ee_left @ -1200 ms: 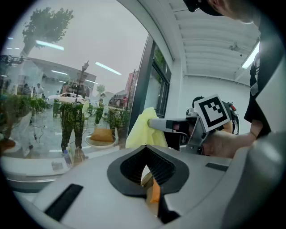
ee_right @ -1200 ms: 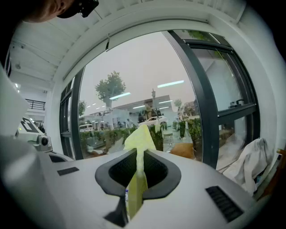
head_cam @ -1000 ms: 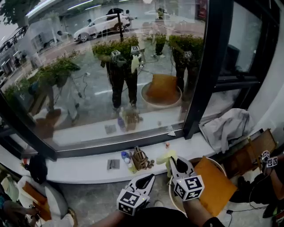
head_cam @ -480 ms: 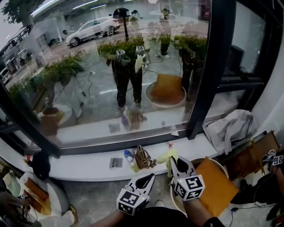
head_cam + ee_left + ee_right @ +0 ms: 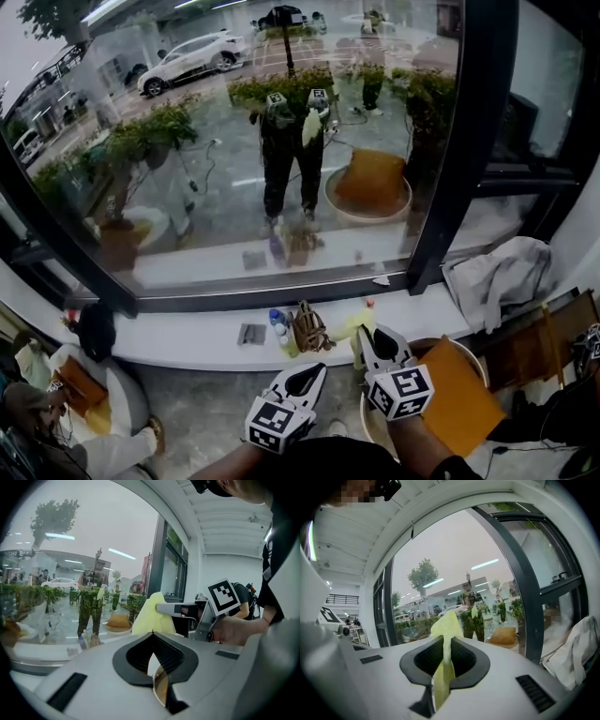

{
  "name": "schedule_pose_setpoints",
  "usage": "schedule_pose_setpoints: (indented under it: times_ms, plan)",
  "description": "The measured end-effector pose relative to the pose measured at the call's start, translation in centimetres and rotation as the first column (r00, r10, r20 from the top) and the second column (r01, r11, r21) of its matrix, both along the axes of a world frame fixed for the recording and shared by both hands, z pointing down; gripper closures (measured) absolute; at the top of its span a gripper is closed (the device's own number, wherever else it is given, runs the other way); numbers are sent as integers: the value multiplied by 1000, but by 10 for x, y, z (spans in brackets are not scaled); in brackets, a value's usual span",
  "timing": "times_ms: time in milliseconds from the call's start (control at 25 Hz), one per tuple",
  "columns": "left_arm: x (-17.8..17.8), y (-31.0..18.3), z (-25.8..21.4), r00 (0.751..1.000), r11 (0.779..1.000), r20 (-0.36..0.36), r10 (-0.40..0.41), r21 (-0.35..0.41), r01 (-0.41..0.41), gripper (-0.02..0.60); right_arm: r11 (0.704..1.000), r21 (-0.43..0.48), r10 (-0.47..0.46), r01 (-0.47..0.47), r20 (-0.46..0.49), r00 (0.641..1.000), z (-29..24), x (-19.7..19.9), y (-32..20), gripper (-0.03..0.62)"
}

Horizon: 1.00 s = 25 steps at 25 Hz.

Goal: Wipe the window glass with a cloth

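One cloth, seemingly unmoved, right claw.

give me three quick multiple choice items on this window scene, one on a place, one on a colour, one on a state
1. Where does the grey fabric heap lie?
A) right of the dark window post
B) left of that post, among the bottles
C) outside, on the plants

2. What colour is the cloth in the right tool?
A) red
B) yellow
C) black

3. How do the right tool's jaws stand?
A) wide apart, empty
B) shut on the cloth
C) shut on a bottle

Answers:
1 A, the head view shows the heap past the post at the right.
2 B, it shows pale yellow in all three views.
3 B, the right gripper view shows the jaws pinching it.
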<state>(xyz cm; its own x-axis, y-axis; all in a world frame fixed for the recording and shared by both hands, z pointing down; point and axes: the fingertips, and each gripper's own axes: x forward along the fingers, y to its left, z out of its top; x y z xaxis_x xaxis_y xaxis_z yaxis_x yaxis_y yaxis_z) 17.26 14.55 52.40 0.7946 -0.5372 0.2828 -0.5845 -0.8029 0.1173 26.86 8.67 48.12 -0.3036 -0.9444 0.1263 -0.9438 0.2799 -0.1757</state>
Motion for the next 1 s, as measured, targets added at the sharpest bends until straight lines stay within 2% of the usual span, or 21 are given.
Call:
schedule_pose_setpoints:
  times_ms: [320,720,840,1000]
  plan:
    - [9,-11,1,999,1000,25,-22,-3,22,574,1000,7,-29,28,28,999,-1,7,-20,542]
    - [2,-47,4,1000,1000,22,19,9,-19,574,1000,28,-10,10,25,1000,-6,-10,-61,542]
    - [-6,-65,5,999,999,11,50,13,-51,574,999,36,14,-14,14,1000,-9,-19,-77,542]
    - [-35,-93,-3,996,996,-3,91,23,-90,574,997,41,60,-60,-2,998,-16,-43,-101,542]
